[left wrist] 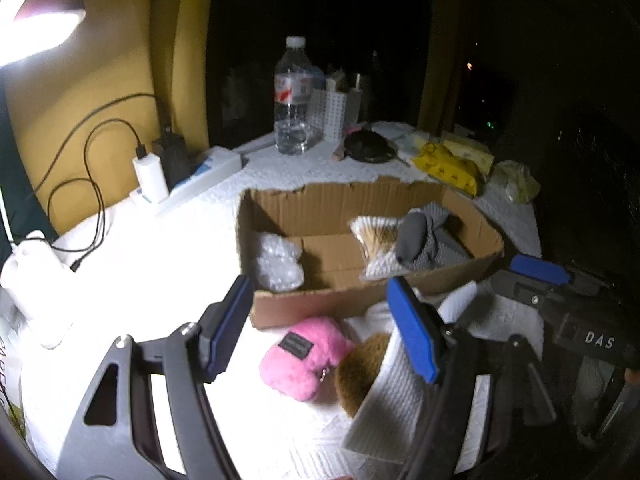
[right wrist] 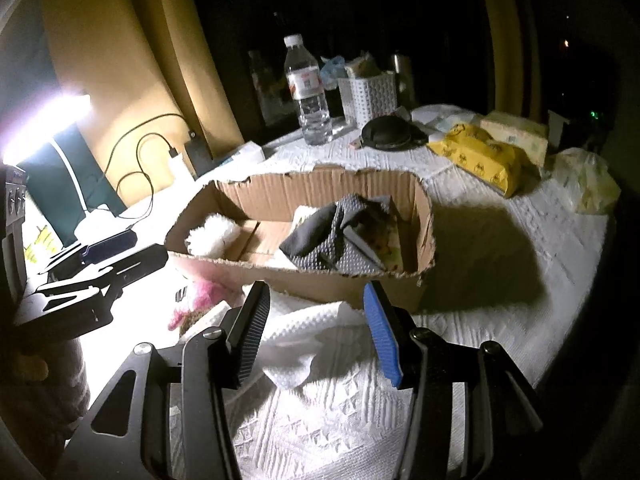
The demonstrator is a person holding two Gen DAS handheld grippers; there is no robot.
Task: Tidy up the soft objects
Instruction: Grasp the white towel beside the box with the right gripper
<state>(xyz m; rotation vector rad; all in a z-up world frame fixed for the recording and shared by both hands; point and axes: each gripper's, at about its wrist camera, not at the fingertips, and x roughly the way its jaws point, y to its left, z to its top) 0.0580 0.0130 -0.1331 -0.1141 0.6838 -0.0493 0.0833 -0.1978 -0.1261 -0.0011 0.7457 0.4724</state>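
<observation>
Cardboard box (left wrist: 360, 300) near the middle of a white-covered table (left wrist: 160, 260), open-topped, torn along the rim. Inside it: a bubble-wrap bundle (left wrist: 278, 258) at the left end, a grey dotted cloth (left wrist: 428, 240) and a cupcake-liner pack (left wrist: 374, 240) at the right end. Just in front of the box: a pink plush pouch (left wrist: 304, 356), touching a brown furry item (left wrist: 362, 372), partly under a folded white towel (left wrist: 396, 400). Left gripper (left wrist: 320, 332) above these, jaws wide apart, nothing between the pads. Right gripper (right wrist: 316, 328) also before the box, jaws parted over a crumpled white paper towel (right wrist: 296, 344); contact unclear. Behind the box: a water bottle (left wrist: 292, 96).
</observation>
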